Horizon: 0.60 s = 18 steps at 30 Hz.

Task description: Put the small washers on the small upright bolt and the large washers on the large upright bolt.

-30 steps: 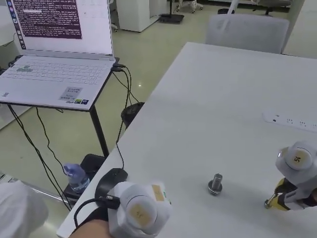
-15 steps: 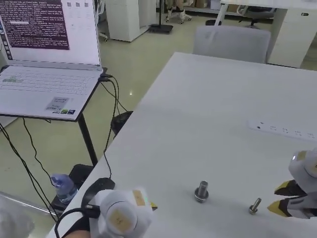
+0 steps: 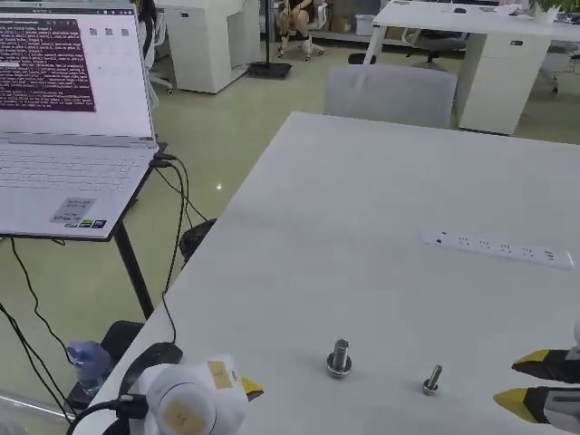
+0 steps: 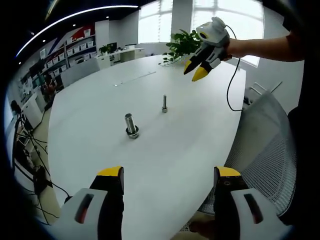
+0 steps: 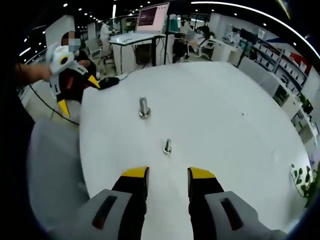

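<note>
Evidently the task is judged to be at its very start: both bolts are bare and nothing is gripped. At the far left a laptop [image 3: 63,172] is set on a stand beside the table [image 3: 362,199]. The left gripper [image 4: 167,186] is held at the table's near edge, its jaws spread wide and empty. Further right the large bolt [image 3: 339,357] is stood upright on the white top. The small bolt [image 3: 432,379] is placed near it on the right, likewise upright and not touching it. At the far right the right gripper [image 5: 168,174] is pointed towards the small bolt, its jaws parted by a narrow gap with nothing between them. For the next move a washer must first be found and picked up, then matched by size to its bolt. Counted: one large bolt, one small bolt, two grippers.
</note>
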### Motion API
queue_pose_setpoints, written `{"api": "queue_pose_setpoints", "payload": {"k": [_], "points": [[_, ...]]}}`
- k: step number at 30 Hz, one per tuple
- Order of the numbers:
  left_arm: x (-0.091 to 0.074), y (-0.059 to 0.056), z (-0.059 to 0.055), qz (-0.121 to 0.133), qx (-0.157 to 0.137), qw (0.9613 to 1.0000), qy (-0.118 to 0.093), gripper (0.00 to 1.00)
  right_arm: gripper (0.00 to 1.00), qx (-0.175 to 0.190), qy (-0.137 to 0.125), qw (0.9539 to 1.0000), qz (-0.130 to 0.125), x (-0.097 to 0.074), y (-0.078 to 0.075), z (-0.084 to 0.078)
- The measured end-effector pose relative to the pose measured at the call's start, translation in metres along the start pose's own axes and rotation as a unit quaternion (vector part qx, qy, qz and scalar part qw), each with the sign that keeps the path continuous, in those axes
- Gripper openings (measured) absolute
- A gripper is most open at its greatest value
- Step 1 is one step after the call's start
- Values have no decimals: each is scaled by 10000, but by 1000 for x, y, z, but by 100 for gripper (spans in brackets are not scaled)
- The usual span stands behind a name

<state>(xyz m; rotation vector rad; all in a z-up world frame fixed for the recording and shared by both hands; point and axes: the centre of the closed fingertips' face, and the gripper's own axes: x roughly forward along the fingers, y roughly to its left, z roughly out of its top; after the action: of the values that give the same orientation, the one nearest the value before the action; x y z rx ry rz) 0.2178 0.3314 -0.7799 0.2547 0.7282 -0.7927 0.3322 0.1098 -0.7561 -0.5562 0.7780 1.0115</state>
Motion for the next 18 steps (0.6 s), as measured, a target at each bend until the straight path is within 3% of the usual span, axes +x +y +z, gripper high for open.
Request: {"api": "queue_pose_setpoints", "payload": {"k": [3,7,13,18], "points": [[0,-2,5,13,-69,9999,-106,73,32,93,-94,9999,-14,-8,6,-10],[0,-7,9,37,-152,9996,-222,73,33,302,-405,9987,-21,-21,15,-16],[-1,-11,9,77,-324,9989,-331,74,40,666,-831,9943,-19,-32,27,-29],[-2,-18,10,110,-376,9985,-386,74,45,840,-889,9925,-65,-36,34,-47]]}}
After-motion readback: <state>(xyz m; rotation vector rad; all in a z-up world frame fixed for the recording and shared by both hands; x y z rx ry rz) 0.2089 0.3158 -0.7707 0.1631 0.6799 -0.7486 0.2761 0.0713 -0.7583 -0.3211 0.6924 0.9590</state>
